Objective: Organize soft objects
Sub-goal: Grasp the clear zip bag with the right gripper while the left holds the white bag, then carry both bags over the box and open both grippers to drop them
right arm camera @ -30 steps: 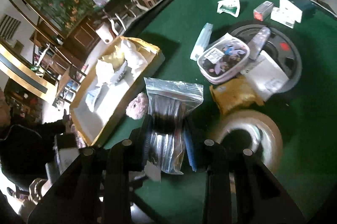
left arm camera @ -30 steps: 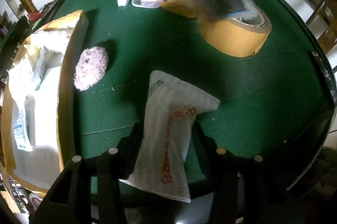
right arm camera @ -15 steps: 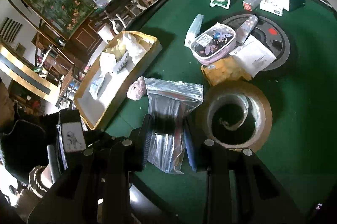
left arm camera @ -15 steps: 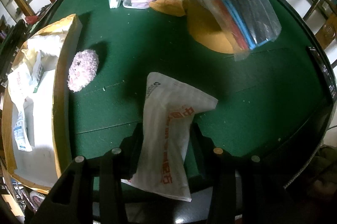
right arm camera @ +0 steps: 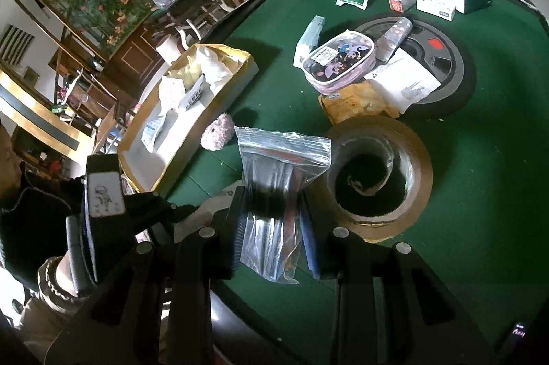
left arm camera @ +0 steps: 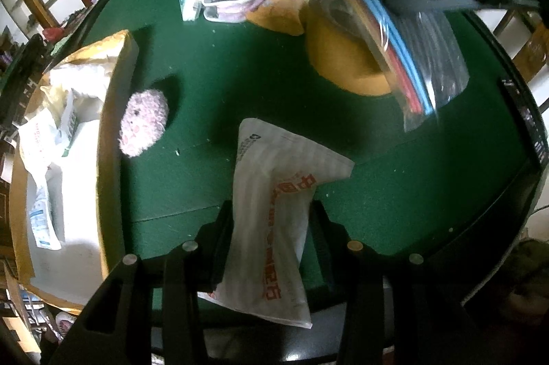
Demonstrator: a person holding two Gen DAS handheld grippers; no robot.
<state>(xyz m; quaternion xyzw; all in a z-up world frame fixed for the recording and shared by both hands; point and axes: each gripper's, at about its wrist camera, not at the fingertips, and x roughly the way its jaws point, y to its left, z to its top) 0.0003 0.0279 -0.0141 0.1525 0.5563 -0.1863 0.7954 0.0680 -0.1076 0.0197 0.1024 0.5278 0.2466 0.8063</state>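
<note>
My left gripper (left arm camera: 271, 221) is shut on a white plastic bag with red print (left arm camera: 274, 210), held above the green table (left arm camera: 240, 63). My right gripper (right arm camera: 274, 210) is shut on a clear zip bag of dark items (right arm camera: 278, 179); from the left wrist view that zip bag (left arm camera: 405, 39) hangs over the big tape roll (left arm camera: 346, 56). A pink fluffy toy (left arm camera: 144, 121) lies beside the gold box (left arm camera: 113, 111), which holds white soft packets. The right wrist view also catches the toy (right arm camera: 218, 131) and the box (right arm camera: 206, 111).
Behind the tape roll (right arm camera: 377, 173) lie a yellow packet (right arm camera: 353, 104), a clear pencil case (right arm camera: 338, 59), a black disc (right arm camera: 442, 66), white paper and small cartons. A person's hand (right arm camera: 61, 265) holds the left gripper. The table's edge runs close at the right.
The right gripper with the zip bag has drifted rightward and nearer across the table in the left wrist view. The left gripper holds the white bag in the same place.
</note>
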